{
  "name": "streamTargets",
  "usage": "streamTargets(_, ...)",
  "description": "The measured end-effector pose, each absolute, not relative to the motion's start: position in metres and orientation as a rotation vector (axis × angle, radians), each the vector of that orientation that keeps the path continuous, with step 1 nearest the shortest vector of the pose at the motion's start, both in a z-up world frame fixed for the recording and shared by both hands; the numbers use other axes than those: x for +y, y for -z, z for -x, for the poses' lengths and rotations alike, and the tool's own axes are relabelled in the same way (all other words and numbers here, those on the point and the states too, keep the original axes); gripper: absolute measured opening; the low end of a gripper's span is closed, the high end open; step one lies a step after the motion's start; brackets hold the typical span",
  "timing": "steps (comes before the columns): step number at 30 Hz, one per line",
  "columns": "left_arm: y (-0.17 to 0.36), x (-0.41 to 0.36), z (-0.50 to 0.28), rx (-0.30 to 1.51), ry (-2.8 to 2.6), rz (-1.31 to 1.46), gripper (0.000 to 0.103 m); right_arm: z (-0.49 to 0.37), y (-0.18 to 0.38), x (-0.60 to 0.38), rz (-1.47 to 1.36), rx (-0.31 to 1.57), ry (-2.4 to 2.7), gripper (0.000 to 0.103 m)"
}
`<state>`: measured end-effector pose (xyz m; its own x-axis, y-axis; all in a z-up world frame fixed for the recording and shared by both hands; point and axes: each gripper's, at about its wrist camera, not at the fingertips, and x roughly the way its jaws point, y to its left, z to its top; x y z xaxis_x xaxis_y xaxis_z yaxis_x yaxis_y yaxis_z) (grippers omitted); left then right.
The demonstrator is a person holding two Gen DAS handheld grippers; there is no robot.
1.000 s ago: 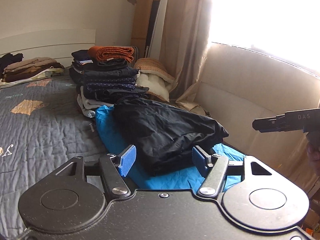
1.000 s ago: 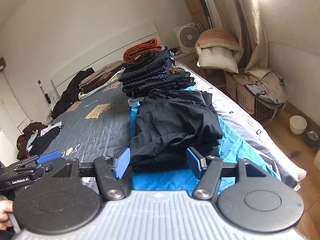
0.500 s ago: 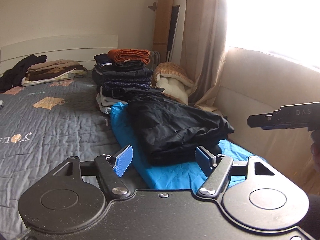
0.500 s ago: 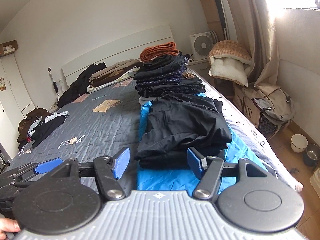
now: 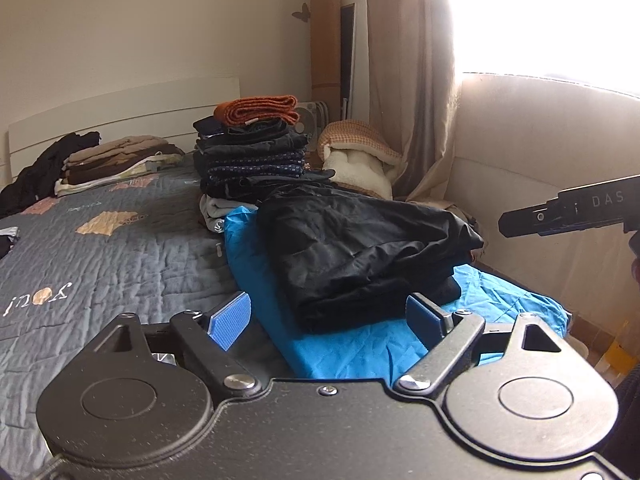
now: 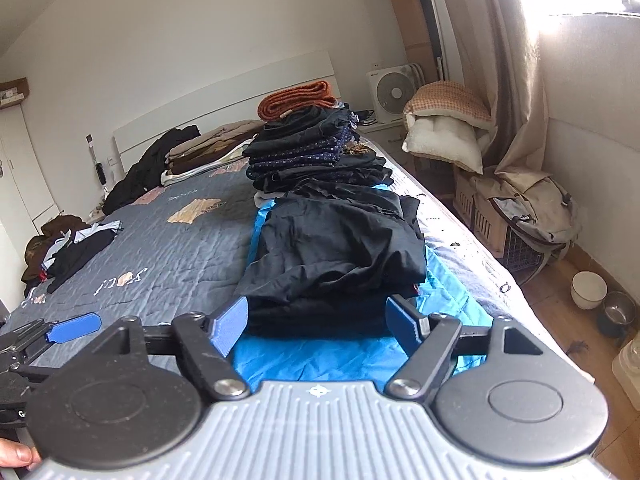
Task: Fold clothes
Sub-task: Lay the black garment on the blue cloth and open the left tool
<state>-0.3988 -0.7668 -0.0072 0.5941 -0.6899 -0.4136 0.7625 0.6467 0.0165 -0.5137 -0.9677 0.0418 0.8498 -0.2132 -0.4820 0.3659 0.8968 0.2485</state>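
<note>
Hovering spread wide and empty-handed, the left gripper [image 5: 328,316] and right gripper [image 6: 318,324] face a seemingly folded black garment [image 5: 360,248] on a blue cloth [image 5: 352,352] on the bed [image 5: 100,248].

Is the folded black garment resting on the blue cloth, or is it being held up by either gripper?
Touching. In the right wrist view the black garment lies directly on the blue cloth; the right gripper is open, holding nothing.

We hold the left gripper [image 5: 328,320] level, its blue pads [image 5: 230,320] spread wide with nothing between them. We hold the right gripper [image 6: 318,326] level beside it, jaws equally wide and unloaded. Both point forward, well apart.
</note>
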Motion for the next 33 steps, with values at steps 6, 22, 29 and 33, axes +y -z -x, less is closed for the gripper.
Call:
streamTargets(6, 0.006, -0.779, 0.391, 0.407, 0.809, -0.171, 0.084, 0.504, -0.040, -0.977, -0.311, 0.488, 0.281, 0.076)
streamTargets(22, -0.008, -0.812, 0.386, 0.390, 0.712, -0.160, 0.084, 0.483, -0.058, -1.014, -0.235, 0.532, 0.232, 0.076)
streamTargets(29, -0.011, -0.838, 0.382, 0.420, 0.705, -0.152, 0.084, 0.474, -0.063, -1.024, -0.214, 0.544, 0.178, 0.076)
streamTargets(33, -0.012, -0.847, 0.376, 0.438, 0.704, -0.149, 0.084, 0.463, -0.066, -1.028, -0.190, 0.558, 0.130, 0.076)
